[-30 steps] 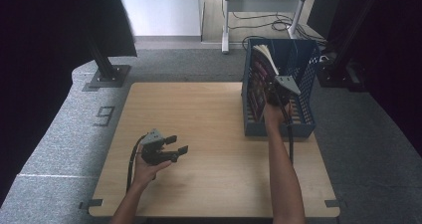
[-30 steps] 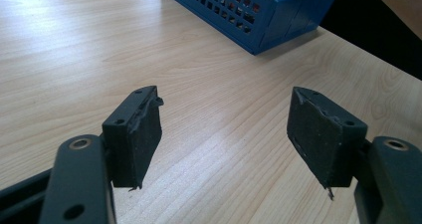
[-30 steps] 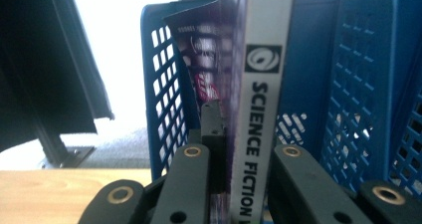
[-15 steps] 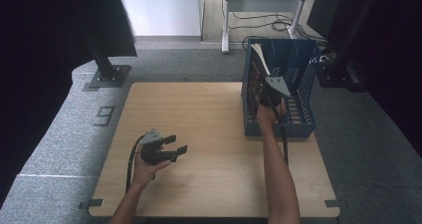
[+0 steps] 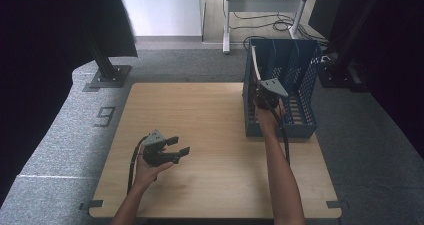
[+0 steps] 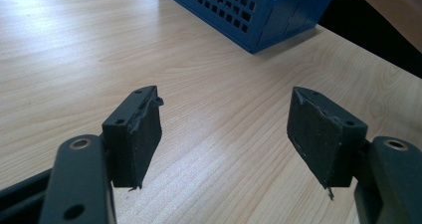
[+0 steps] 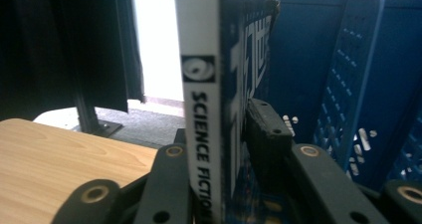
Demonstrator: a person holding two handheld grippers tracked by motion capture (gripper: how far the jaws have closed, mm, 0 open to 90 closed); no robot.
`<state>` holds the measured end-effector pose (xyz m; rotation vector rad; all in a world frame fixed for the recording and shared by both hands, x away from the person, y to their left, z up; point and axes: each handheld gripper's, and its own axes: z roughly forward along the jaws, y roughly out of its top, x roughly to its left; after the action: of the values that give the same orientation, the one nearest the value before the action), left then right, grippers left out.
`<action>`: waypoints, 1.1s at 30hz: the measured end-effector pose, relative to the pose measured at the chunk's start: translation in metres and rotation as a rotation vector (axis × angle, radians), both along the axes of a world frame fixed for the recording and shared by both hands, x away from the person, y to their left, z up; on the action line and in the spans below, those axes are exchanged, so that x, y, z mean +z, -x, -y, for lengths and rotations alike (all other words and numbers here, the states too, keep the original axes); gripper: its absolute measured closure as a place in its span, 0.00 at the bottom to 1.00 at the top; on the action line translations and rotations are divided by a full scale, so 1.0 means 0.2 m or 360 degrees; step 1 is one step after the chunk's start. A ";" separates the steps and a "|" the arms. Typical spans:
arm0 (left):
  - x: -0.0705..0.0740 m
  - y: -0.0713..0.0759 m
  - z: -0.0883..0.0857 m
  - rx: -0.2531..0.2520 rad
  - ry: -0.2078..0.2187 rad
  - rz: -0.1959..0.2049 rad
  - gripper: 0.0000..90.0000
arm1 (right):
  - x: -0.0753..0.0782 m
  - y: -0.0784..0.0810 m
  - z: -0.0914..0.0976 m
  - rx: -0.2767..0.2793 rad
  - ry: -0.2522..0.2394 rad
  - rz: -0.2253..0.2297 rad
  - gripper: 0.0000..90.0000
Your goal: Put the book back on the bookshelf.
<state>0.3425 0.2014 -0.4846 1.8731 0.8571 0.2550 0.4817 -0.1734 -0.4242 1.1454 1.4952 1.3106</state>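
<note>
A book with a white spine reading SCIENCE FICTION (image 7: 200, 84) stands upright in the leftmost slot of the blue file rack (image 5: 280, 129) at the table's right side. In the high view its white edge (image 5: 256, 67) shows above the rack's left wall. My right gripper (image 5: 261, 94) reaches into that slot with the book between its jaws (image 7: 224, 134). The jaws have just been opening, and the right pad (image 7: 263, 124) sits close beside the cover. My left gripper (image 5: 179, 146) is held low over the table at the front left, jaws wide open (image 6: 226, 134) with nothing between them.
The rack's (image 7: 348, 84) other slots lie to the right of the book. The left gripper view has the rack's corner (image 6: 249, 15) far ahead. Bare wooden table (image 5: 210, 110) spreads between the two hands. Grey carpet and a black stand foot (image 5: 107, 77) lie beyond the table.
The right hand has shifted slightly left along the rack, and the book has gone from tilted with its cover showing to upright in the left slot. The left hand has stayed put.
</note>
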 end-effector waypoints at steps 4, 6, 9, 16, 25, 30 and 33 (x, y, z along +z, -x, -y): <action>0.00 0.00 0.00 0.0000 0.0001 -0.0001 0.33 | 0.00 0.00 0.01 0.0025 -0.0018 -0.0022 0.71; 0.00 0.00 0.00 -0.0002 -0.0001 -0.0003 0.33 | 0.00 0.01 0.00 0.0037 -0.0013 -0.0030 0.69; 0.00 0.00 0.00 -0.0008 -0.0004 -0.0004 0.33 | 0.00 0.01 0.00 0.0047 -0.0009 -0.0034 0.66; 0.00 0.00 0.01 -0.0010 -0.0006 -0.0005 0.33 | 0.01 0.02 0.01 0.0048 -0.0026 -0.0040 0.56; 0.00 0.00 0.01 -0.0016 -0.0010 -0.0004 0.33 | 0.00 0.04 0.03 0.0069 -0.0046 -0.0040 0.51; -0.01 0.01 0.02 -0.0022 -0.0016 -0.0006 0.33 | -0.02 0.06 0.04 0.0089 -0.0055 -0.0051 0.49; -0.01 0.01 0.02 -0.0024 -0.0019 -0.0004 0.33 | -0.03 0.06 0.04 0.0100 -0.0056 -0.0056 0.49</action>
<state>0.3412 0.1964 -0.4862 1.8906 0.8448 0.2489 0.4688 -0.1820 -0.4293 1.1577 1.5506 1.3708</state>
